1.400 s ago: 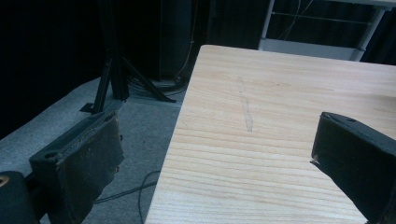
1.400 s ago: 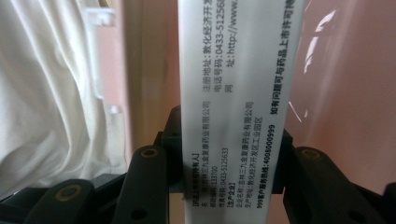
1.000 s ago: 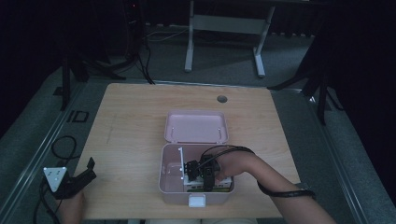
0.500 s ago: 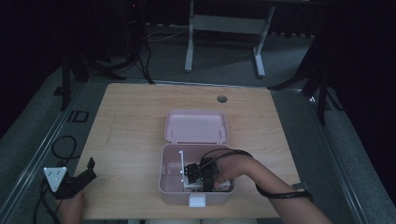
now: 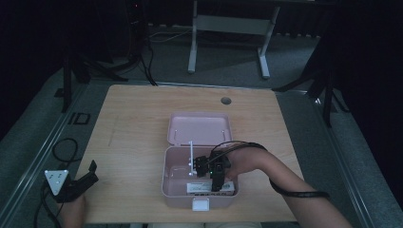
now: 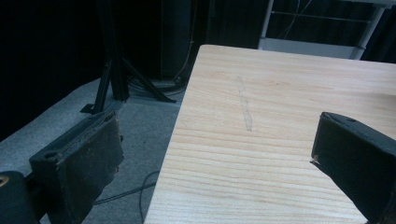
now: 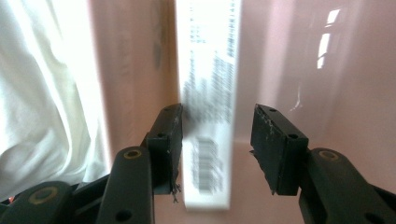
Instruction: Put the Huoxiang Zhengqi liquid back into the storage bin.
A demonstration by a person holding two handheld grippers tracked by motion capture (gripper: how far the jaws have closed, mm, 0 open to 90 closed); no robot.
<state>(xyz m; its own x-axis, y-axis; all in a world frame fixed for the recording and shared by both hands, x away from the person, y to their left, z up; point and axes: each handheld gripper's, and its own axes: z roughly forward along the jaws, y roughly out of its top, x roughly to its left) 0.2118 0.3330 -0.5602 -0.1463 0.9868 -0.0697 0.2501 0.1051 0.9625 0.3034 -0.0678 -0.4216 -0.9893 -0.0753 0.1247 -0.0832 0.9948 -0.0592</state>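
Letting go of a white carton (image 7: 208, 98) inside the pink box (image 5: 173, 187), by the look of it. Right gripper (image 7: 215, 140) dipped into the box from above, jaws just opened a little, now narrowly parted with the carton lying between them on the box floor. Left pad at or just off the carton's edge, too close to call; right pad clear of it, with a sliver of pink floor showing in the gap. Carton no longer clamped, resting flat near the box's front wall, barcode end toward the jaw roots.

Next, probably: straight lift out of the box, jaws kept parted so the left pad does not drag the carton along, wrist kept clear of the front wall and the latch (image 5: 200, 204).

Box open, lid (image 5: 199, 128) laid back flat beyond the fingers; inside, the carton and little else discernible. Left gripper (image 5: 78, 183) idle well off at the table (image 6: 280, 116) edge, jaws spread wide, nothing between them.
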